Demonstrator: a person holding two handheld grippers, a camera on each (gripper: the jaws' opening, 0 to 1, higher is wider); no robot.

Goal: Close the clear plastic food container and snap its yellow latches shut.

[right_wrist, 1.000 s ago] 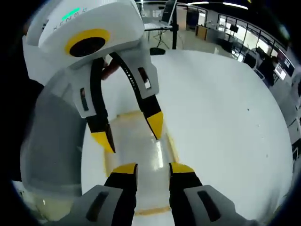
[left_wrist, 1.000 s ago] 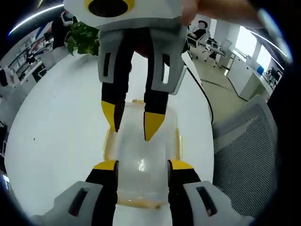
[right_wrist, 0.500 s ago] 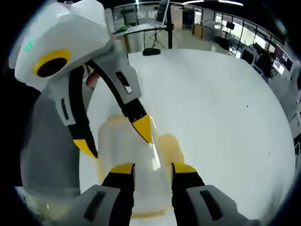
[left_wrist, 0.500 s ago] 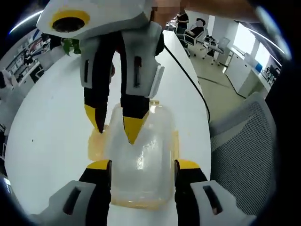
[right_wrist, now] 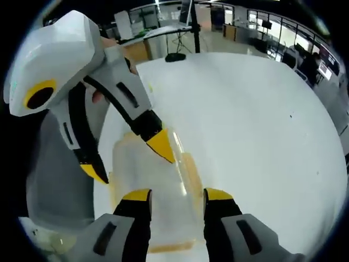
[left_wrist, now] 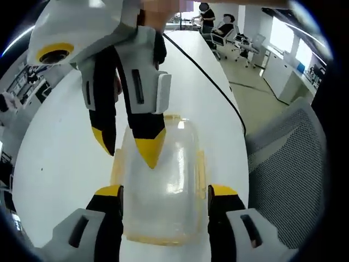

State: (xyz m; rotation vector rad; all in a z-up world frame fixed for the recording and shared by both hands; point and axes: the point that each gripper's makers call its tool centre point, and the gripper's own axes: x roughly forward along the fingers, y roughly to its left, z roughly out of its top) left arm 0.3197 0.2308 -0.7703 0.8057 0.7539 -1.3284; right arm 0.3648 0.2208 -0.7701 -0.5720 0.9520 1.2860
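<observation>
A clear plastic container [left_wrist: 169,185] with yellow latches [left_wrist: 202,164] along its rim lies on the white table [left_wrist: 60,164]. Its lid looks to be resting on top. My left gripper [left_wrist: 166,191] is open, one jaw on each side of the container's near end. My right gripper [left_wrist: 126,147] reaches in from the far side, open, with one yellow fingertip [left_wrist: 148,153] over the lid and the other beyond the left rim. In the right gripper view the container [right_wrist: 158,180] lies between my right gripper [right_wrist: 177,195] and the open left gripper [right_wrist: 126,158].
A grey mesh chair [left_wrist: 289,164] stands close to the table's right edge. A black cable [left_wrist: 218,71] runs along the table toward the far end. People sit at desks [left_wrist: 229,30] in the office behind. Open white tabletop [right_wrist: 256,125] stretches to the right of the container.
Both pairs of jaws have opened a little wider. The right gripper has swung to the left and tilted in the left gripper view. The container stays on the table.
</observation>
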